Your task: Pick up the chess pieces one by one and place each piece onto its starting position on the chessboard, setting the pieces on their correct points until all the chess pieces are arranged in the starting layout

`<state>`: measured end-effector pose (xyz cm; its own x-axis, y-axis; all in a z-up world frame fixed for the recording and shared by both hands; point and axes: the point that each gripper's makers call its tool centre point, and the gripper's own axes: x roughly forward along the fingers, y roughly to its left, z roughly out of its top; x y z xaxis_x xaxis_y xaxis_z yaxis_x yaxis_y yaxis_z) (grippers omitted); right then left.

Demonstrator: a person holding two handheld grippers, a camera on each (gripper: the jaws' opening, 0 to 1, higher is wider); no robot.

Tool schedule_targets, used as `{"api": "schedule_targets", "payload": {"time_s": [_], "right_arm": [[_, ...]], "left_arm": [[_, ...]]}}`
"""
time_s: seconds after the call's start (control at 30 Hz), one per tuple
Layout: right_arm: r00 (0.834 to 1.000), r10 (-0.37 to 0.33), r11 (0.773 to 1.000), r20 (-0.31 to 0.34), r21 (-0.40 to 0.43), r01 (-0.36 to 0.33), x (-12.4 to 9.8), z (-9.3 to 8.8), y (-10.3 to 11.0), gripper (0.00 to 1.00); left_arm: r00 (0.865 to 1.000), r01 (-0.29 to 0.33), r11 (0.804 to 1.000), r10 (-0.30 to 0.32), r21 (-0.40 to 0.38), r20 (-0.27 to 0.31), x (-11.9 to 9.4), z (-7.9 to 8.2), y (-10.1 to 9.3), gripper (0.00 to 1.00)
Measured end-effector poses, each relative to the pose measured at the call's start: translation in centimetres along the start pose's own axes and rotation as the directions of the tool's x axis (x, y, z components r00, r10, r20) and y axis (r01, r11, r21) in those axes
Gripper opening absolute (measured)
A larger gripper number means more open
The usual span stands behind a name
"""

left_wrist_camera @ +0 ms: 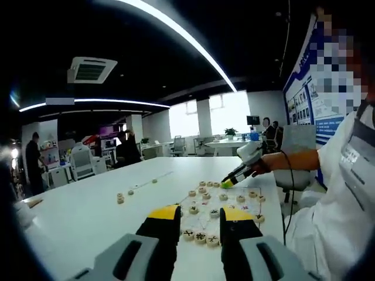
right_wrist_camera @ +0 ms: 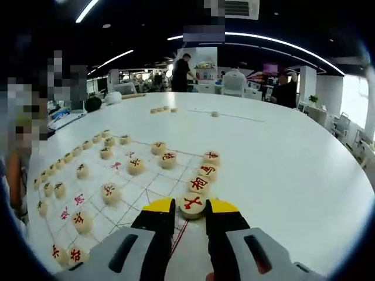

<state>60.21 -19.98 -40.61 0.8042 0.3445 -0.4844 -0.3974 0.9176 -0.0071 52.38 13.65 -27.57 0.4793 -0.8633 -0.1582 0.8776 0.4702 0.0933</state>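
Pale wooden round piece with red character (right_wrist_camera: 191,205) sits between my right gripper (right_wrist_camera: 190,215) yellow tips, pinched at board's near edge. Left gripper (left_wrist_camera: 201,225) spread, empty, hovering over white printed chessboard sheet (left_wrist_camera: 225,212). Risk imo: neighbour red-marked disc (right_wrist_camera: 199,185) nearly touching, sloppy release nudges it off point.

Left gripper (left_wrist_camera: 201,215) raised, yellow-tipped fingers (left_wrist_camera: 166,218) parted with nothing between. Right gripper (right_wrist_camera: 191,207) reaching low and forward, fingers (right_wrist_camera: 158,208) set either side of a round piece (right_wrist_camera: 191,204); bare forearm (left_wrist_camera: 293,159) behind it, white sleeve.
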Motion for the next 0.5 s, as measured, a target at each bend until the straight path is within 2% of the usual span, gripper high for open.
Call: {"api": "schedule_targets", "payload": {"time_s": [0.07, 0.1, 0.23, 0.27, 0.3, 0.4, 0.5], "right_arm": [[1.0, 0.021, 0.999, 0.016, 0.038, -0.021, -0.2, 0.1, 0.2, 0.42], [0.999, 0.023, 0.998, 0.039, 0.058, -0.026, -0.4, 0.4, 0.1, 0.44], [0.989, 0.038, 0.98, 0.14, 0.191, -0.064, -2.4, 2.4, -0.6, 0.43], [0.982, 0.024, 0.964, 0.188, 0.257, -0.072, -3.3, 3.4, -1.4, 0.43], [0.976, 0.014, 0.955, 0.216, 0.286, -0.077, -3.9, 4.1, -1.9, 0.43], [0.964, -0.023, 0.95, 0.266, 0.305, -0.061, -5.3, 5.7, -3.0, 0.41], [0.956, -0.027, 0.951, 0.293, 0.302, -0.066, -5.9, 7.0, -2.8, 0.41]], "left_arm": [[1.0, 0.0, 1.0, 0.0, 0.001, -0.001, 0.0, 0.0, 0.0, 0.29], [1.0, -0.002, 1.0, 0.002, 0.001, -0.001, 0.0, 0.0, 0.0, 0.29], [1.0, -0.007, 1.0, 0.007, 0.001, -0.002, -0.1, -0.1, 0.1, 0.29], [1.0, -0.007, 1.0, 0.007, -0.001, -0.001, -0.1, 0.0, 0.1, 0.29], [1.0, -0.008, 1.0, 0.008, -0.002, 0.001, -0.1, 0.0, 0.1, 0.29], [1.0, -0.006, 1.0, 0.006, -0.004, 0.002, 0.0, 0.0, 0.1, 0.29], [1.0, -0.004, 1.0, 0.004, -0.004, -0.001, 0.1, 0.0, 0.1, 0.29]]}}
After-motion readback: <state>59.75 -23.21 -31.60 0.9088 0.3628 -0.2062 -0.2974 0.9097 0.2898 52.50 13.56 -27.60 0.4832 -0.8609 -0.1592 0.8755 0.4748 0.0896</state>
